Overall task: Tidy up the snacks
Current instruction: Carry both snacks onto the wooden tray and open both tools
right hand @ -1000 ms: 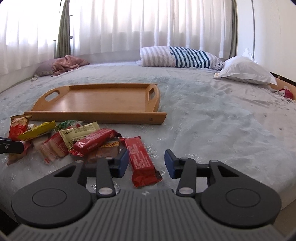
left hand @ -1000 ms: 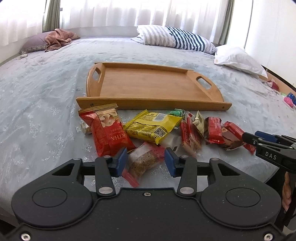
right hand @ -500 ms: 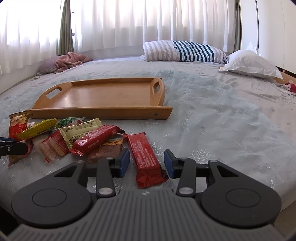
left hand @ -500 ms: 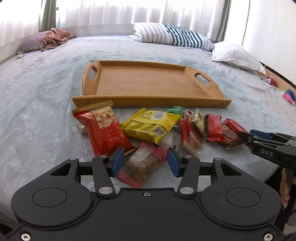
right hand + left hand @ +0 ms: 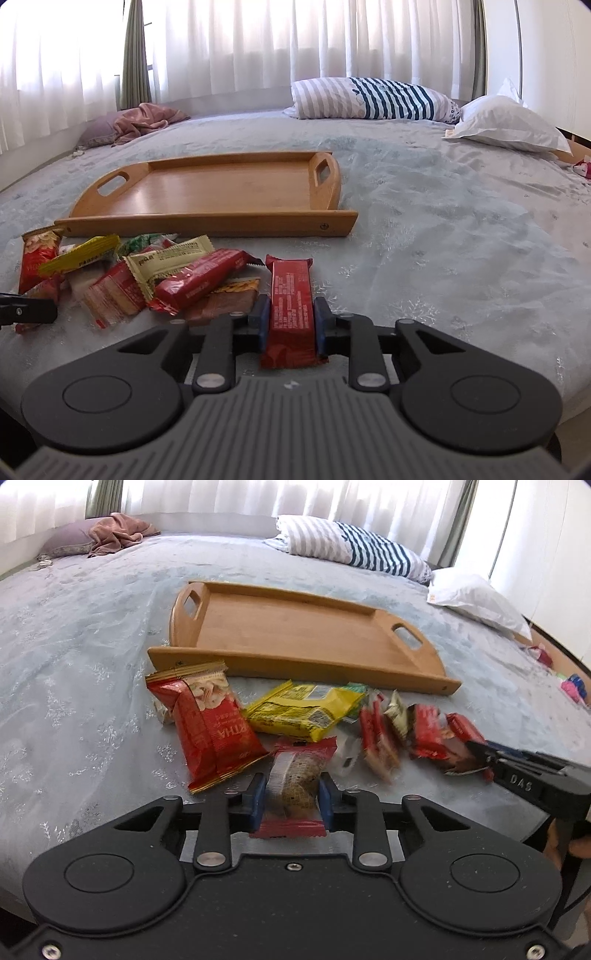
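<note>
Nothing is on the tray yet; the snacks lie heaped on the bed just before it. The left gripper is closing on a clear cookie pack. The right gripper is clenched on a red bar, seemingly not yet lifted.

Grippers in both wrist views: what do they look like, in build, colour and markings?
The left gripper has a smooth black body with two round discs, silver pivot screws and blue pads. The right gripper has the same black linkage and blue pads, but its body is ribbed grey. In the left wrist view its side reads "DAS" in pale letters. No sleeves or cables show.
</note>
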The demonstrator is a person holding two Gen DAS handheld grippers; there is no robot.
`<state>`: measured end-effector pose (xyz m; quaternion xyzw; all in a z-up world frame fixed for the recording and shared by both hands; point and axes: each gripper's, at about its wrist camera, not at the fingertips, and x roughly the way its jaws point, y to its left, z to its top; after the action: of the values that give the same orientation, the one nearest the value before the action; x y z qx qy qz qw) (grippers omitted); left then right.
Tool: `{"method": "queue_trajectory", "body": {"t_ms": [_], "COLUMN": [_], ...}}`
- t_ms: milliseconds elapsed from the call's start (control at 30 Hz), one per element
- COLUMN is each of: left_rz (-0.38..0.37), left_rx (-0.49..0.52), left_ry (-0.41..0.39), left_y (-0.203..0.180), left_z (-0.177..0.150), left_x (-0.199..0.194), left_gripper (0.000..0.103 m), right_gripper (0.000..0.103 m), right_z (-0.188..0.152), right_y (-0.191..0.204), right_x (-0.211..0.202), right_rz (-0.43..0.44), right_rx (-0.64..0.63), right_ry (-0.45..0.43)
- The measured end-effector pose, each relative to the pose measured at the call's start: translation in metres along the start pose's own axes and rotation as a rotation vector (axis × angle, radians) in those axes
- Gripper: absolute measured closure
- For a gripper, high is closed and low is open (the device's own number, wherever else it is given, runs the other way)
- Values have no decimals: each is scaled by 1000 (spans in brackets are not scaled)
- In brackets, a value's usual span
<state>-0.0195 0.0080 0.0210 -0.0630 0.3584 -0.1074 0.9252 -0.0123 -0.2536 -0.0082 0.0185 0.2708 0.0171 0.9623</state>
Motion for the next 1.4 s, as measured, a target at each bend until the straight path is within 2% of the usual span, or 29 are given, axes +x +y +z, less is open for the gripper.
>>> {"method": "queue_trajectory", "body": {"t_ms": [267,467,600,767,933,1100,1267,1400], "left_rz": [-33,-81,-63,-27,8,41,75,105], "left_rx": [4,5,9,-17,-47,-87,-97,-102], "left_ry": [-57,-102,-134,-146,-148,-98,-35,-14], "left_y": [-10,-16,-18,-13,-6,3,8,8], "left_z": [15,35,53,86,121,151,164,165], "left_x": [-28,-42,-37,-14,16,59,107,133], "left_gripper": [75,75,75,75,75,75,75,75], "right_gripper": [75,75,75,74,74,74,74,74], "right_z": [17,37,51,72,95,111,116,114], "right_y": [-1,-2,-1,-5,-6,-6,1,8], "right_x": [-24,-15,-1,23,52,85,111,126], "right_rz": [-16,7,34,68,92,108,94,99], "right_rx": [4,55,85,153,169,199,181,173], "right_ry": [-63,-72,-68,-35,-8,34,66,89]}}
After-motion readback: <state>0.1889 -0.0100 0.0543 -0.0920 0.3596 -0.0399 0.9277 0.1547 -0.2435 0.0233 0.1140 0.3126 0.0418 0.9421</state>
